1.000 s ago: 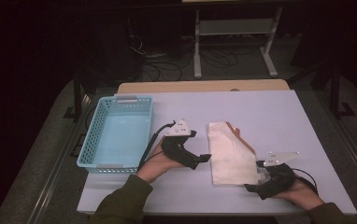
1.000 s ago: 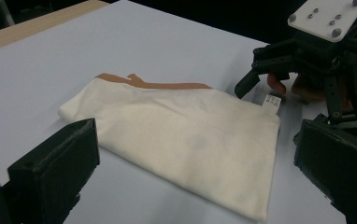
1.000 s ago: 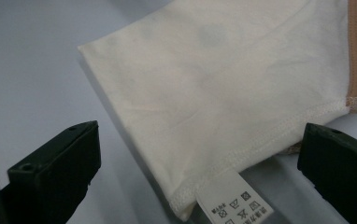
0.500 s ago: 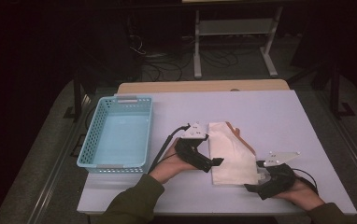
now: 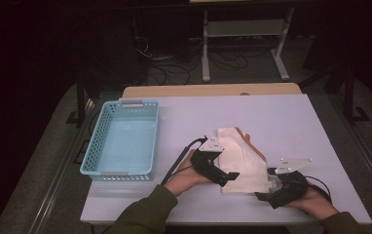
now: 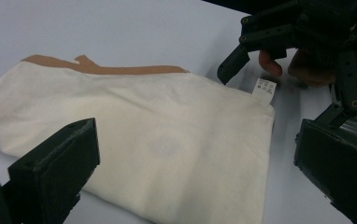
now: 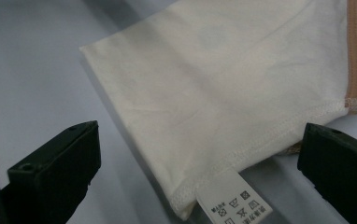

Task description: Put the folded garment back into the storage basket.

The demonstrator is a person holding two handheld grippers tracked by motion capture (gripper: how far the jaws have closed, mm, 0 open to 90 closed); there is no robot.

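Note:
A folded cream garment (image 5: 242, 156) with tan trim lies on the white table (image 5: 286, 117), near the front edge. My left gripper (image 5: 225, 176) is open at the garment's near left edge. In the left gripper view its jaws (image 6: 195, 186) stand wide on either side of the cloth (image 6: 158, 140). My right gripper (image 5: 268, 187) is open at the garment's near right corner. In the right gripper view the cloth corner (image 7: 232, 79) and its white care label (image 7: 235, 200) lie between the spread jaws (image 7: 190, 172). Nothing is gripped.
A light blue plastic basket (image 5: 92, 141) with nothing in it stands on the left of the table. Behind the table are a dark floor with cables and a metal stand (image 5: 242, 34). A wooden strip (image 5: 213, 90) runs along the table's far edge.
My left gripper has moved right, from beside the basket to the garment's near left edge. The right gripper and the garment have stayed in place.

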